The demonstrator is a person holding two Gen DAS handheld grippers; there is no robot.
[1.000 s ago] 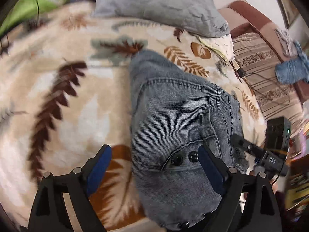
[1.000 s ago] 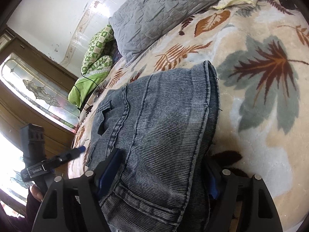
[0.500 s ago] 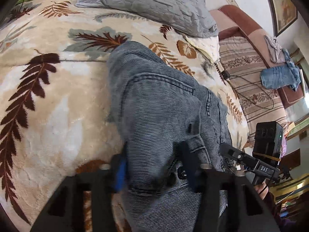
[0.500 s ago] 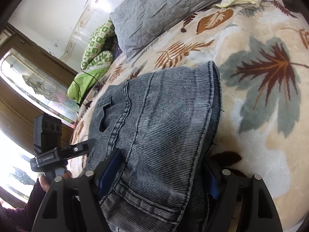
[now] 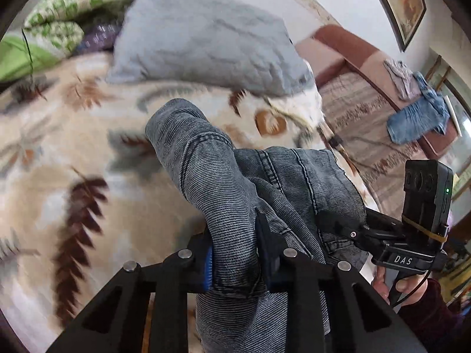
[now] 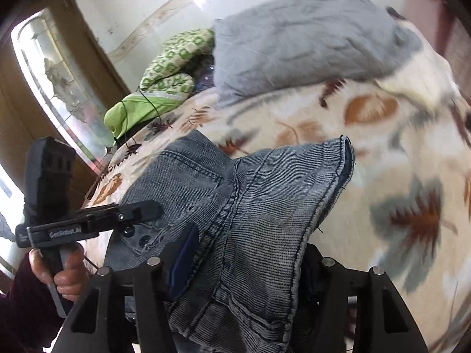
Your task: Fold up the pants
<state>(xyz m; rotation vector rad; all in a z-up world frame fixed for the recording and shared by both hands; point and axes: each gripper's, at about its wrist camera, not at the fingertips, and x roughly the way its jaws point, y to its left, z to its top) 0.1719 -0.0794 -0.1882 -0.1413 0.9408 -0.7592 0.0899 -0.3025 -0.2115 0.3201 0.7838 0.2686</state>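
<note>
Mid-fold, the left gripper (image 5: 235, 253) and right gripper (image 6: 244, 264) each clench the pants (image 5: 265, 182) above the blanket (image 5: 59, 176); next, carry the held edge across.

Your pants (image 5: 235, 188) lie bunched on the blanket (image 5: 73, 176), with the pillow (image 5: 203, 44) behind them. Your left gripper (image 5: 235, 260) clamps one fold; your right gripper (image 6: 244, 267) straddles another, seemingly closed, to its right. The sofa (image 5: 368, 111) stands beyond the bed's right edge.
</note>
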